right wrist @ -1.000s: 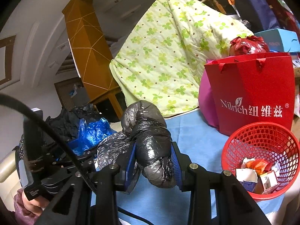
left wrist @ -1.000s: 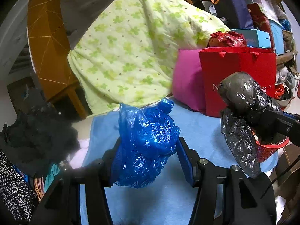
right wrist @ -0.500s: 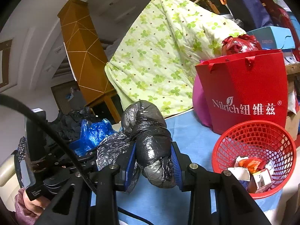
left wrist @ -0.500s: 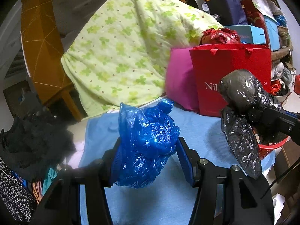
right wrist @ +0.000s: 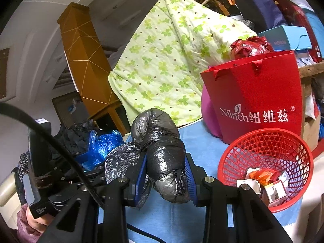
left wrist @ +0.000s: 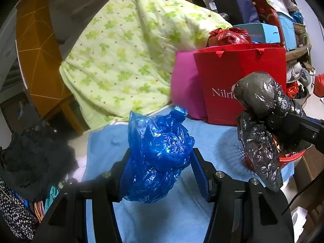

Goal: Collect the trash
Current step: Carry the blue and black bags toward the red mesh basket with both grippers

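Blue plastic wad (left wrist: 158,158) still clamped in left tongs (left wrist: 160,172), black bag (right wrist: 162,156) in right tongs (right wrist: 165,174), red basket (right wrist: 267,141) seemingly nearer.

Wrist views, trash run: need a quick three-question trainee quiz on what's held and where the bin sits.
1. True or false: the left tongs are shut on a blue plastic bag.
2. What do the right tongs hold?
A. a red paper bag
B. a black plastic bag
C. a cardboard box
3. Fill in: in the right wrist view, the red basket stands on the blue cloth in front of the red ____ bag.

Key
1. True; both pads press its sides.
2. B; the black plastic bag is clamped between the pads, a loose flap hanging left.
3. Paper; the basket already holds scraps and small cartons.
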`<action>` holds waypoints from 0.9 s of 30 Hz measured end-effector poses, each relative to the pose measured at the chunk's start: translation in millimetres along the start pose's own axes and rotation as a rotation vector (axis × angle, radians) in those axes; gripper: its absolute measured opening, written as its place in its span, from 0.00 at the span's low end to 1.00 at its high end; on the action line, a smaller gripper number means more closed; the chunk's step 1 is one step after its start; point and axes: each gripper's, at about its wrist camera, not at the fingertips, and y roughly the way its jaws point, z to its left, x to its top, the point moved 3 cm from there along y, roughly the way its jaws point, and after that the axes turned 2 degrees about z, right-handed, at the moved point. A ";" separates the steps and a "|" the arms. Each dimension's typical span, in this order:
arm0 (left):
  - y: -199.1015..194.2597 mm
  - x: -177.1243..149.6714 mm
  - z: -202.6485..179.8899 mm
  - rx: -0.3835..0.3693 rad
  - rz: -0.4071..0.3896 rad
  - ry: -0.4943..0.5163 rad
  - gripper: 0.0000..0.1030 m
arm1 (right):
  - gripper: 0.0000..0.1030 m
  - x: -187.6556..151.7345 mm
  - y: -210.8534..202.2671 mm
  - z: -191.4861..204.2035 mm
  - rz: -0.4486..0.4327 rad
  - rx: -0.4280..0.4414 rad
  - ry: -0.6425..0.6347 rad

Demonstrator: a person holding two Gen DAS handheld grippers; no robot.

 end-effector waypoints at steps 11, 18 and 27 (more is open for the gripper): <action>2.8 4.1 -17.4 -0.019 0.001 0.027 0.56 | 0.37 0.8 -10.8 -11.1 -0.014 -0.017 0.021; 3.9 8.0 -28.2 -0.030 0.000 0.041 0.56 | 0.37 1.9 -16.2 -21.1 -0.019 -0.027 0.033; 6.0 12.0 -43.3 -0.043 -0.001 0.066 0.56 | 0.37 4.1 -22.7 -35.2 -0.031 -0.041 0.050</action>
